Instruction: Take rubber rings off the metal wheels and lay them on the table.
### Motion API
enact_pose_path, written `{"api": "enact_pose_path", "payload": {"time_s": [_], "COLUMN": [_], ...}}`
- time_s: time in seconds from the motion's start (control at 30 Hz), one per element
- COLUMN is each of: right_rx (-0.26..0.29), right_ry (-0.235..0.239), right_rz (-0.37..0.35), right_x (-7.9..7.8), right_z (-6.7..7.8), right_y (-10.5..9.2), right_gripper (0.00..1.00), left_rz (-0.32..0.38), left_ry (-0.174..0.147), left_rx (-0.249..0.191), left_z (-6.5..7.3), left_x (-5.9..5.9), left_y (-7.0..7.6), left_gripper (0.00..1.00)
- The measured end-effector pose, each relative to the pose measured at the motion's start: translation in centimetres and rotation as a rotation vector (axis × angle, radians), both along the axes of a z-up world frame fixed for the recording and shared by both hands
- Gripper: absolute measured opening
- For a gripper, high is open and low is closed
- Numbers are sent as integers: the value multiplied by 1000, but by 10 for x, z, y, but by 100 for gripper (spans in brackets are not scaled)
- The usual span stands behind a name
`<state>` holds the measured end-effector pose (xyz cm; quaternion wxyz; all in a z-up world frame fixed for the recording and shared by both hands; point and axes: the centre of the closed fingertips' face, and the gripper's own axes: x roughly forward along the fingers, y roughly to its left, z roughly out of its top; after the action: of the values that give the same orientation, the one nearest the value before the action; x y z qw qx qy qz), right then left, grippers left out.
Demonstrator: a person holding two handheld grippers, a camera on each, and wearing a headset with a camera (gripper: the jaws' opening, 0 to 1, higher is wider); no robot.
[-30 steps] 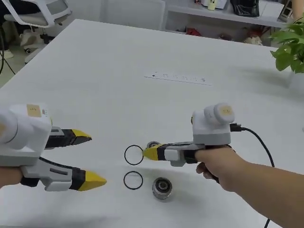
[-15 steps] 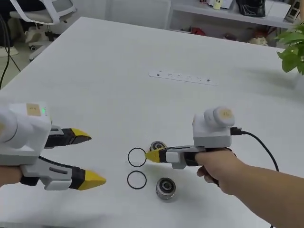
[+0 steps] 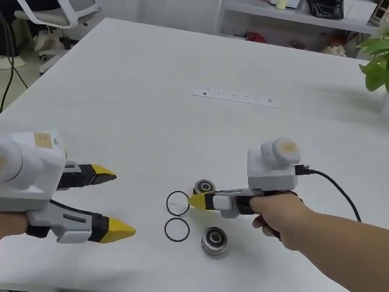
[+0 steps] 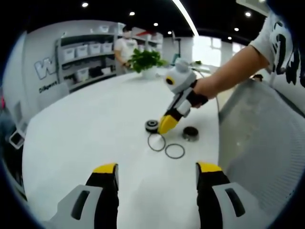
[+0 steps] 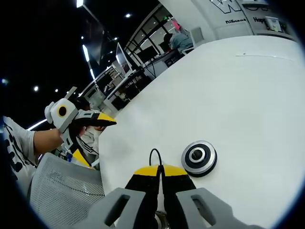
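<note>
the white workbench table (image 3: 152,79) is broad and mostly bare, with storage shelves (image 3: 279,13) behind it.

on the right gripper (image 5: 161,168) the yellow-tipped fingers (image 5: 145,175) are pressed together with no gap showing. their point sits right at the edge of a thin black rubber ring (image 3: 168,203). from the right gripper view the loop seems to rise straight out of the tips, but i cannot tell whether the rubber is really nipped or only touched. that ring looks flat on the table. a second black rubber ring (image 3: 165,229) lies just beside it, nearer to me and apart from it.

one small round metal wheel (image 3: 204,187) stands just beyond the right gripper's fingers. a second metal wheel (image 3: 214,239) sits just on my side of them. i cannot tell whether either rim carries any rubber.

further out, the left gripper (image 3: 121,203) hangs well apart from all of this, its jaws spread wide and holding nothing. a white power strip (image 3: 236,97) lies far up the table.

i judge this to be the laying-down of a ring. to do it well i would part the right fingers gently while they are low, so the rubber does not spring. then i would draw back along the gripper's own line rather than sideways, since either wheel could roll if nudged. i would not let the two rings overlap.
</note>
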<state>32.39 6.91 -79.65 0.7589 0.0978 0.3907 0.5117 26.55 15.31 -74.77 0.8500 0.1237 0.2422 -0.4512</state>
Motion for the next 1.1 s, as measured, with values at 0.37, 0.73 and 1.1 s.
{"api": "enact_pose_path", "payload": {"time_s": [0.37, 0.73, 1.1], "right_rx": [-9, 5, -12], "right_ry": [22, 41, 34], "right_rz": [-21, -34, -28], "right_x": [2, 2, 0], "right_z": [-6, -6, -7], "right_y": [-3, -4, -3], "right_gripper": [0, 0, 4], "left_rz": [0, -5, -5], "left_ry": [7, 16, 18], "left_rx": [3, 5, 9], "left_z": [-3, -6, -6], "left_x": [1, 0, -3], "left_y": [0, -2, -2], "left_gripper": [67, 67, 67]}}
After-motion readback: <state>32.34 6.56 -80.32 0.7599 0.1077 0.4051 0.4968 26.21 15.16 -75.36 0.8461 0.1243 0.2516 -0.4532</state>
